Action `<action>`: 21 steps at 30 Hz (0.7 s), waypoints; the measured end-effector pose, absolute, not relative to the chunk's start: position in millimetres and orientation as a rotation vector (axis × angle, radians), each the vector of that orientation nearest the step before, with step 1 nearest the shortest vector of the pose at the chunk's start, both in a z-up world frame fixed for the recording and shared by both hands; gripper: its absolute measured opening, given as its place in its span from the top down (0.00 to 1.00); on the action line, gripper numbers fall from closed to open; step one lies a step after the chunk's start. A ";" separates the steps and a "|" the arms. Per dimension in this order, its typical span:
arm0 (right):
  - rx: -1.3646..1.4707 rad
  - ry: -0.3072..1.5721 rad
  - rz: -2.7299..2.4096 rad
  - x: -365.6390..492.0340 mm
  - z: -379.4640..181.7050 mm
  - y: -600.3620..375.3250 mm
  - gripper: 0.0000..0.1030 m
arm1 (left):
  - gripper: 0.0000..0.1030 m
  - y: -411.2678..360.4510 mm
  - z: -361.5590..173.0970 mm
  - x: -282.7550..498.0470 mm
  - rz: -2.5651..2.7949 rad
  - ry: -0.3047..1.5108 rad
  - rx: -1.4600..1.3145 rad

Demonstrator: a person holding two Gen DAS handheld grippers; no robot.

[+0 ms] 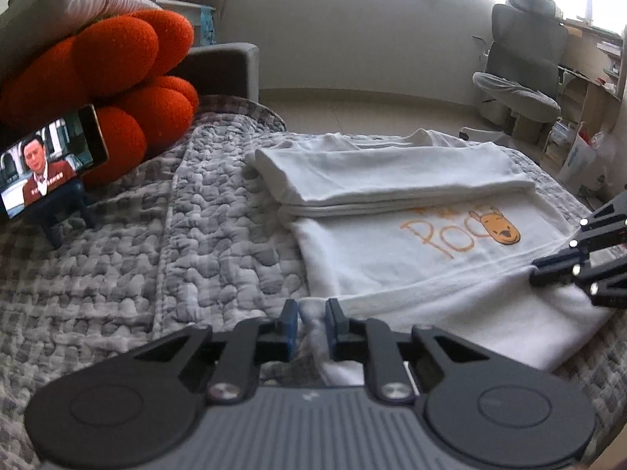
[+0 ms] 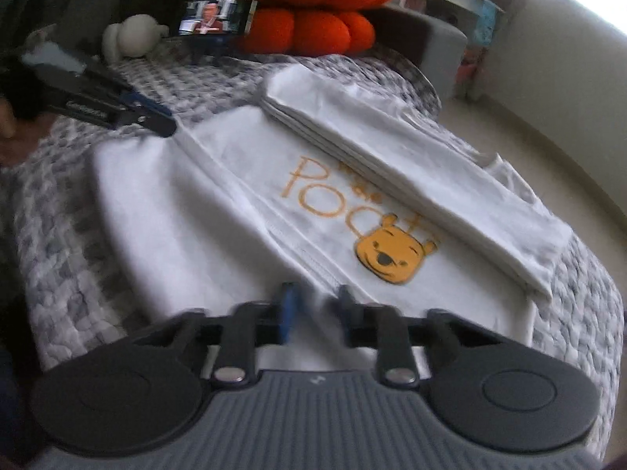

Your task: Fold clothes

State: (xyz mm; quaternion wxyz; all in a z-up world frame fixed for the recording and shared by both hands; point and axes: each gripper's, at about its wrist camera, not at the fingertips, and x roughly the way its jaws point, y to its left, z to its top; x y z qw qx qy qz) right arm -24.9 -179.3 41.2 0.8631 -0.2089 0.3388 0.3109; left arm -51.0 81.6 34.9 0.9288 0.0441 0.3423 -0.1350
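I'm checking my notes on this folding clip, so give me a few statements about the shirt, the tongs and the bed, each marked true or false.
1. The white T-shirt lies on a grey quilt. True.
2. The shirt's print shows a green frog. False: it is a yellow bear face.
3. The left tongs have white fabric between them. True.
4. The phone lies flat on the shirt. False: it stands propped on the quilt, beside the orange cushion.

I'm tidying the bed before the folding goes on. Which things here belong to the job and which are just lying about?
Part of the job:
- white T-shirt, partly folded
- left claw
- right claw

Just lying about:
- orange cushion
- phone on its stand
- small white plush toy
- office chair
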 end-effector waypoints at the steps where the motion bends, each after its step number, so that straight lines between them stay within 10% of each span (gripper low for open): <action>1: -0.457 0.683 0.634 -29.5 43.4 -179.2 0.98 | 0.87 81.6 35.5 -52.0 -0.275 0.694 0.088; 21: -0.387 0.655 0.475 -30.2 30.9 -190.4 0.81 | 0.87 84.8 36.4 -51.9 -0.245 0.714 0.047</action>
